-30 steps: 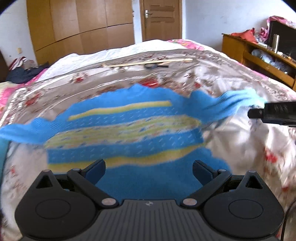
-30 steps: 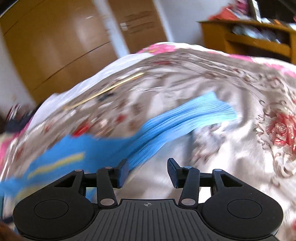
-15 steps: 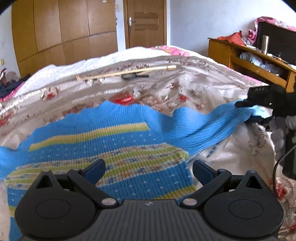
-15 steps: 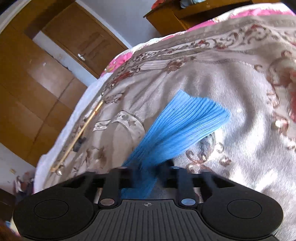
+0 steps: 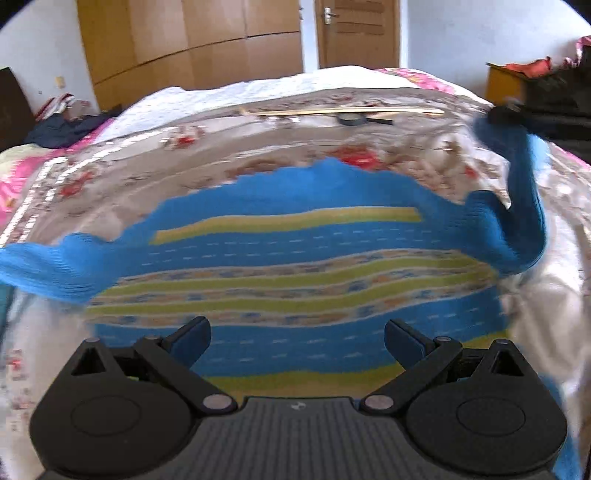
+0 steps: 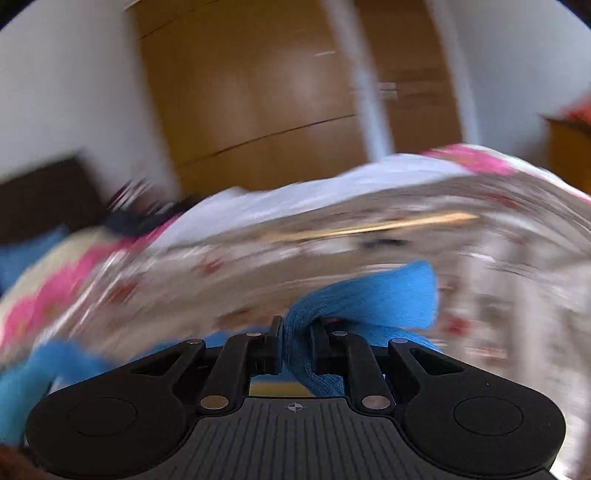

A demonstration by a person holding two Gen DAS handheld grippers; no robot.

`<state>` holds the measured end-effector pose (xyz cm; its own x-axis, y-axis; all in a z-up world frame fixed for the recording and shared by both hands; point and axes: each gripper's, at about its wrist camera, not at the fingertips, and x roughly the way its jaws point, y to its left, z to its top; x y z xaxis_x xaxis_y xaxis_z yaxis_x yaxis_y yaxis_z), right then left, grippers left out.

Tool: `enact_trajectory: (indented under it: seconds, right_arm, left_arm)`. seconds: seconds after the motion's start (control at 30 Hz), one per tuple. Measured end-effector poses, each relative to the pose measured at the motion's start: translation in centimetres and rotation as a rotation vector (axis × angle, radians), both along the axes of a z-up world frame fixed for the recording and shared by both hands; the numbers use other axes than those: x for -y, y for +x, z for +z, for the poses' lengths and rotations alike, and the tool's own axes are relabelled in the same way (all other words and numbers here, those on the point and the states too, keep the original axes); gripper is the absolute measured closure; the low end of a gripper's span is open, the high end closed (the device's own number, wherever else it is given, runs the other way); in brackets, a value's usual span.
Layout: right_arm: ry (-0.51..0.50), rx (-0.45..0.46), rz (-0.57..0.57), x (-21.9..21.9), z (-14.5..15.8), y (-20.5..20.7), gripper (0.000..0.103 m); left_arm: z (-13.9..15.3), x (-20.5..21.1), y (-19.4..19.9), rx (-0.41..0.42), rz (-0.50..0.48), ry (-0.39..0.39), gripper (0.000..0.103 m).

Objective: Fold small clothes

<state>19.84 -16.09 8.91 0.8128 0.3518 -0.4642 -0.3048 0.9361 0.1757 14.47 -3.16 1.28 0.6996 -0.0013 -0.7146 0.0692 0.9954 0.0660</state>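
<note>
A small blue sweater with yellow-green stripes lies flat on the floral bedspread. My left gripper hovers open over its lower body, nothing between the fingers. The sweater's left sleeve lies stretched out to the left. Its right sleeve is lifted off the bed and curves up to my right gripper at the upper right. In the blurred right wrist view, the right gripper is shut on the bunched blue sleeve, whose cuff end sticks out beyond the fingers.
A long wooden stick and a small dark object lie at the bed's far side. Dark clothes are piled at the far left. A wooden wardrobe and a door stand behind the bed.
The right gripper closed on the right sleeve, then lifted it and swung it up and inward toward the sweater's body. The left gripper shifted slightly over the sweater and stays open.
</note>
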Motion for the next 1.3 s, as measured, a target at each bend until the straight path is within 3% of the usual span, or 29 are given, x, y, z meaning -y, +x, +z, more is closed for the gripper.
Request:
enact_trajectory:
  seconds: [0.1, 0.2, 0.43, 0.53, 0.67, 0.77, 0.97, 1.07, 1.2, 1.3]
  right_arm:
    - [-0.099, -0.051, 0.136, -5.7, -1.9, 0.3, 0.090]
    - [-0.191, -0.077, 0.202, -9.0, -3.6, -0.2, 0.090]
    - [-0.298, -0.094, 0.246, -11.7, -5.8, -1.0, 0.089]
    - [-0.336, -0.099, 0.267, -12.6, -6.4, -0.4, 0.085]
    - [-0.332, -0.118, 0.261, -13.2, -6.4, 0.4, 0.084]
    - [-0.304, -0.138, 0.249, -13.1, -6.0, 0.8, 0.078]
    - [-0.325, -0.120, 0.219, -13.5, -5.6, 1.0, 0.076]
    - [-0.406, -0.042, 0.260, -14.5, -5.5, 0.0, 0.076]
    - [-0.655, 0.206, 0.394, -15.9, -5.6, -2.7, 0.076]
    - [-0.683, 0.224, 0.393, -15.2, -5.3, -2.6, 0.076]
  left_arm:
    - [0.1, -2.5, -0.6, 0.013, 0.041, 0.012, 0.000]
    - [-0.5, -5.1, -1.1, 0.012, 0.089, -0.003, 0.000]
    - [-2.3, -9.6, -0.6, -0.073, 0.151, -0.183, 0.000]
    - [-2.3, -10.1, -0.5, -0.075, 0.144, -0.216, 0.000]
    - [-2.3, -10.4, -0.8, -0.072, 0.126, -0.226, 0.000]
    - [-2.3, -10.4, -0.7, -0.071, 0.115, -0.226, 0.000]
    - [-2.3, -10.8, -0.7, -0.070, 0.110, -0.248, 0.000]
    - [-2.3, -10.9, -0.8, -0.070, 0.109, -0.251, 0.000]
    - [-2.3, -10.7, -0.9, -0.072, 0.103, -0.236, 0.000]
    - [-2.4, -10.6, -1.0, -0.069, 0.097, -0.228, 0.000]
